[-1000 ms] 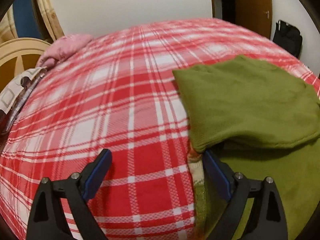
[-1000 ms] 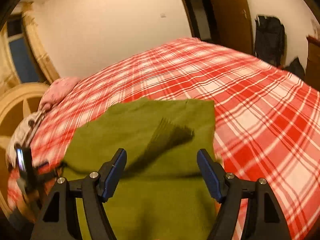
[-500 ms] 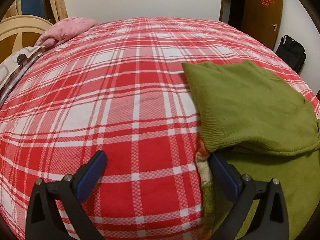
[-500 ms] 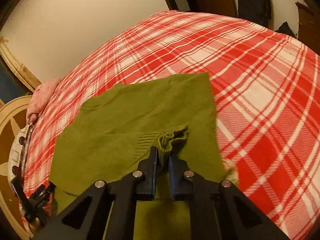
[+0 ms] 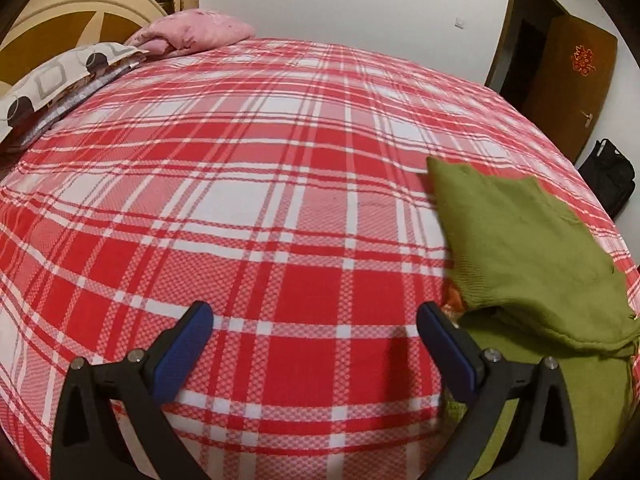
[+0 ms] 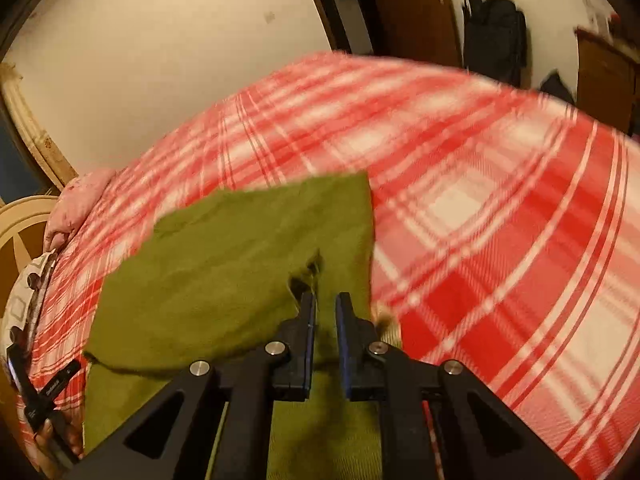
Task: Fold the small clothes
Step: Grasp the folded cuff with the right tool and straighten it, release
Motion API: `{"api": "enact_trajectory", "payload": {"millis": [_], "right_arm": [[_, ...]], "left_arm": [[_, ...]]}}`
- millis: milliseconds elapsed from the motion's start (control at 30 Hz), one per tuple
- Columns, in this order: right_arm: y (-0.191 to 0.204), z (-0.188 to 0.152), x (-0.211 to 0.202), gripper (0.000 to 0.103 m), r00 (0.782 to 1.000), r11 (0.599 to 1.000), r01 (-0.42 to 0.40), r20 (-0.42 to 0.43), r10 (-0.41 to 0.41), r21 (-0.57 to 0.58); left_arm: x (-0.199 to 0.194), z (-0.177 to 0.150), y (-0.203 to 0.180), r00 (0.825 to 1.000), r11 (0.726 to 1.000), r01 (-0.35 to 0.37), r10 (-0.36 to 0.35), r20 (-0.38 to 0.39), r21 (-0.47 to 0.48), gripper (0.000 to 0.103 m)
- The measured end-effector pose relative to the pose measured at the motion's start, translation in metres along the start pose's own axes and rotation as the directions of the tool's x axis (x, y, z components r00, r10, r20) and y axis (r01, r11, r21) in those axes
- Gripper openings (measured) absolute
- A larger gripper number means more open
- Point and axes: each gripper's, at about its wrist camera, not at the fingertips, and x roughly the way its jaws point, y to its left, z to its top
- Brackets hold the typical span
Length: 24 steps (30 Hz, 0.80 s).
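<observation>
Right tool (image 6: pixel 323 304) now clamped on a bunched bit of the green knit garment (image 6: pixel 240 264), pinching fabric near its right edge; a second ago those jaws stood wide over the cloth, half a second ago they had already closed on it. Grab is done, and the view is motion-blurred, so I read the hand as on the move with the cloth

Left tool (image 5: pixel 316 320) is wide, nothing between the blue pads (image 5: pixel 182 346), only bare plaid bedspread (image 5: pixel 240 200) under it. A second ago its right pad sat against the garment's left edge; now that edge lies just right of the pad, apart from it. So the left side has let go and backed off to the left

Garment (image 5: pixel 520 248) lies on the right part of the bed in the left view, an upper layer already laid over a lower one, with a patterned orange-and-cream patch (image 5: pixel 454 300) peeking out at the left edge. Far left: pink pillow (image 5: pixel 192 34) and a patterned pillow (image 5: pixel 60 76). Black bag (image 5: pixel 608 176) on the floor at far right by the door

Judgement: one fold is in, right tool is starting the next by carrying its pinch across. Risk: a one-point grip on soft knit drags the whole stack instead of turning one layer
</observation>
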Motion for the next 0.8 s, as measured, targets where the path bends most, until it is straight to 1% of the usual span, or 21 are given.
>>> {"api": "enact_trajectory", "payload": {"millis": [33,67,100,133,167,200,267,333,367,400,433,467,600,633,733,800], "right_arm": [[0.004,0.003,-0.003,0.012,1.000,1.000,-0.003,0.017,0.003,-0.014],[0.009,0.006,-0.004,0.015,1.000,1.000,-0.007,0.029,0.008,-0.031],[0.015,0.009,-0.003,0.031,0.999,0.998,-0.017,0.029,0.018,-0.052],[0.024,0.013,0.000,0.055,0.999,0.995,-0.043,0.016,0.045,-0.085],[0.029,0.015,0.003,0.063,0.998,0.993,-0.056,0.013,0.057,-0.102],[0.038,0.016,0.005,0.064,0.997,0.989,-0.066,0.019,0.069,-0.133],[0.052,0.015,0.010,0.064,0.997,0.978,-0.068,0.006,0.071,-0.197],[0.065,0.011,0.020,0.064,0.999,0.963,-0.054,-0.017,0.051,-0.264],[0.068,0.010,0.023,0.060,0.998,0.960,-0.063,-0.030,0.057,-0.272],[0.068,0.007,0.027,0.051,0.996,0.961,-0.080,-0.049,0.070,-0.265],[0.065,0.005,0.032,0.046,0.994,0.964,-0.090,-0.076,0.073,-0.252],[0.061,0.001,0.036,0.046,0.994,0.966,-0.078,-0.094,0.057,-0.246],[0.050,-0.017,0.049,0.046,0.990,0.956,-0.022,-0.138,-0.020,-0.294],[0.046,-0.023,0.050,0.046,0.989,0.951,-0.019,-0.146,-0.028,-0.308],[0.046,-0.030,0.047,0.046,0.990,0.936,-0.004,-0.133,-0.045,-0.351],[0.047,-0.032,0.047,0.046,0.989,0.934,0.006,-0.134,-0.057,-0.358]], "left_arm": [[-0.002,0.001,0.000,1.000,1.000,0.001,-0.001,0.009,-0.008,0.103],[-0.004,0.003,0.000,1.000,1.000,-0.006,0.006,0.021,-0.020,0.103],[-0.006,0.006,-0.001,0.999,1.000,-0.015,0.016,0.031,-0.025,0.103],[-0.010,0.010,-0.004,0.998,0.999,-0.020,0.021,0.056,-0.025,0.103],[-0.014,0.013,-0.009,0.997,1.000,-0.020,0.021,0.076,-0.015,0.103],[-0.015,0.017,-0.017,0.996,1.000,-0.019,0.019,0.085,0.010,0.103],[-0.010,0.023,-0.037,0.997,0.996,-0.033,0.027,0.072,0.084,0.103],[-0.001,0.022,-0.059,0.996,0.982,-0.070,0.060,0.062,0.178,0.103],[0.003,0.019,-0.066,0.995,0.973,-0.092,0.080,0.064,0.214,0.103],[0.007,0.016,-0.071,0.993,0.961,-0.115,0.104,0.058,0.250,0.103],[0.009,0.012,-0.073,0.992,0.955,-0.122,0.112,0.051,0.271,0.103],[0.010,0.009,-0.074,0.993,0.951,-0.117,0.109,0.044,0.286,0.103],[0.010,0.004,-0.068,0.996,0.951,-0.086,0.088,0.006,0.296,0.103],[0.010,0.001,-0.066,0.997,0.952,-0.076,0.079,0.000,0.297,0.103],[0.011,-0.002,-0.062,0.998,0.957,-0.046,0.055,-0.024,0.287,0.103],[0.012,-0.004,-0.057,0.998,0.963,-0.021,0.035,-0.047,0.269,0.103]]}}
